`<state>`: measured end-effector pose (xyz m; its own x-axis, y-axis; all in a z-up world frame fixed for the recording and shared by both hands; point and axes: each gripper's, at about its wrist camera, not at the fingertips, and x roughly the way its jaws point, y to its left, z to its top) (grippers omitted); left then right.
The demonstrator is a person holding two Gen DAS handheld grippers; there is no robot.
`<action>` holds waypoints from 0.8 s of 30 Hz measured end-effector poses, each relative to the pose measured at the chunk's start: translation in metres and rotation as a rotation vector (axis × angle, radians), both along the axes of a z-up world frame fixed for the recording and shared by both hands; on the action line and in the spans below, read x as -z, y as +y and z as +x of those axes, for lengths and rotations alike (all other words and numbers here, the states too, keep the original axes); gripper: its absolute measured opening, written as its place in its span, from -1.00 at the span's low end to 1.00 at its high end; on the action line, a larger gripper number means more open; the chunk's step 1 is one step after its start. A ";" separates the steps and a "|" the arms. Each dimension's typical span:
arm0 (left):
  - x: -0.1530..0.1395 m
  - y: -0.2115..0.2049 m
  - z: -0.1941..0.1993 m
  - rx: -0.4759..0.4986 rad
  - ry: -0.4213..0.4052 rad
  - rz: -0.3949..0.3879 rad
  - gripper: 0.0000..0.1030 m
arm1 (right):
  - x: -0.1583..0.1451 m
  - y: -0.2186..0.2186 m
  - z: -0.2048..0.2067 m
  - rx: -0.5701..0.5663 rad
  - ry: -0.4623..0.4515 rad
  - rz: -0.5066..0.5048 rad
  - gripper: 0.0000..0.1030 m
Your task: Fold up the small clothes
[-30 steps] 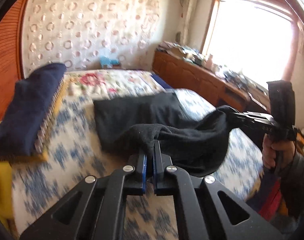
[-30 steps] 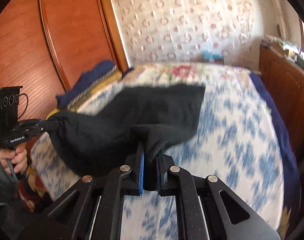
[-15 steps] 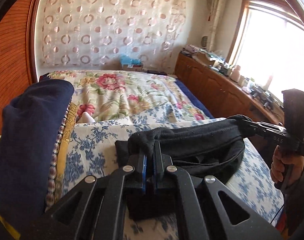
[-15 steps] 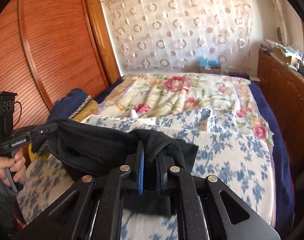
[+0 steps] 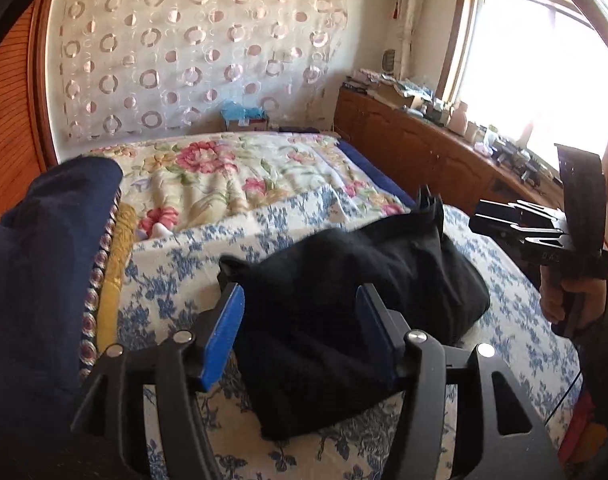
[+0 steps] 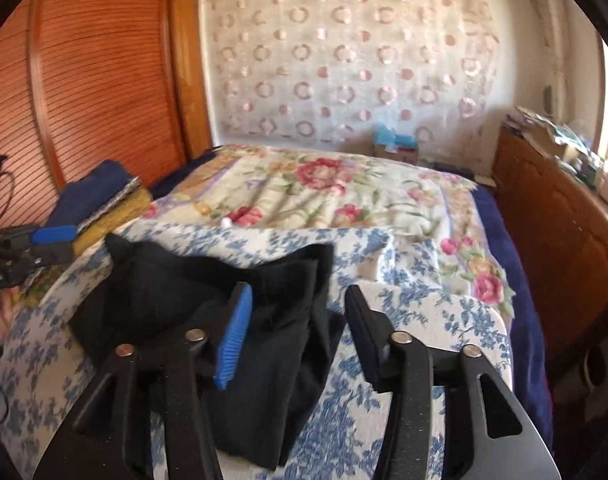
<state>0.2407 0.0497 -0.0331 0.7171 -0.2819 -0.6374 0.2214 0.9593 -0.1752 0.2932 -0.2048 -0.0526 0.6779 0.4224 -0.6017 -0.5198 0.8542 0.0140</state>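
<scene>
Black garment (image 5: 344,304) lies bunched on the blue-and-white floral sheet (image 5: 171,268) on the bed, folded over on itself, lumpy rather than flat. Left gripper (image 5: 299,320) hovers right over its near edge, jaws opening, about half spread; cloth sits between the blue pads but neither pad presses it, so it grips nothing. Right gripper (image 6: 295,320) same story at the other end: jaws opening, roughly half wide, a fold of the black cloth between and partly under the left pad, no pinch visible. From the left wrist view the right gripper (image 5: 516,224) shows at the far right, held in a hand (image 5: 564,300), its tip just off the garment's right end. From the right wrist view the left gripper (image 6: 43,240) sits at the far left edge, near the garment's left corner. Further up the bed: a cream quilt with pink flowers (image 6: 324,192). Along the left side, a dark blue folded pile (image 5: 43,260) stacked on yellow fabric (image 5: 111,264), beside the wooden slatted wardrobe (image 6: 83,80).
</scene>
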 end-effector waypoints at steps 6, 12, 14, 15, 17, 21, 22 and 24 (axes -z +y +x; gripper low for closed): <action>0.024 0.000 0.029 -0.042 0.066 0.033 0.12 | 0.027 0.019 0.024 -0.029 0.086 -0.044 0.11; 0.034 0.013 0.065 -0.133 0.091 0.041 0.11 | 0.039 0.029 0.067 -0.059 0.188 -0.002 -0.67; 0.035 0.015 0.066 -0.143 0.083 0.036 0.12 | 0.036 0.024 0.070 -0.043 0.163 0.032 -0.83; 0.035 0.015 0.065 -0.145 0.078 0.037 0.12 | 0.035 0.022 0.073 0.004 0.142 0.015 -0.84; 0.036 0.014 0.064 -0.147 0.076 0.052 0.12 | 0.039 0.018 0.080 0.086 0.157 -0.013 -0.85; 0.044 0.013 0.063 -0.133 0.107 0.055 0.12 | 0.044 0.016 0.084 0.078 0.183 -0.012 -0.68; 0.045 0.013 0.063 -0.132 0.114 0.059 0.11 | 0.043 0.017 0.082 0.078 0.178 -0.016 -0.53; 0.051 0.012 0.063 -0.126 0.132 0.061 0.12 | 0.039 0.015 0.076 0.078 0.163 -0.020 -0.23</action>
<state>0.3042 0.0619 -0.0838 0.6534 -0.1529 -0.7414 0.0775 0.9878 -0.1354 0.3688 -0.1895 -0.0919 0.6010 0.3594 -0.7139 -0.4441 0.8928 0.0756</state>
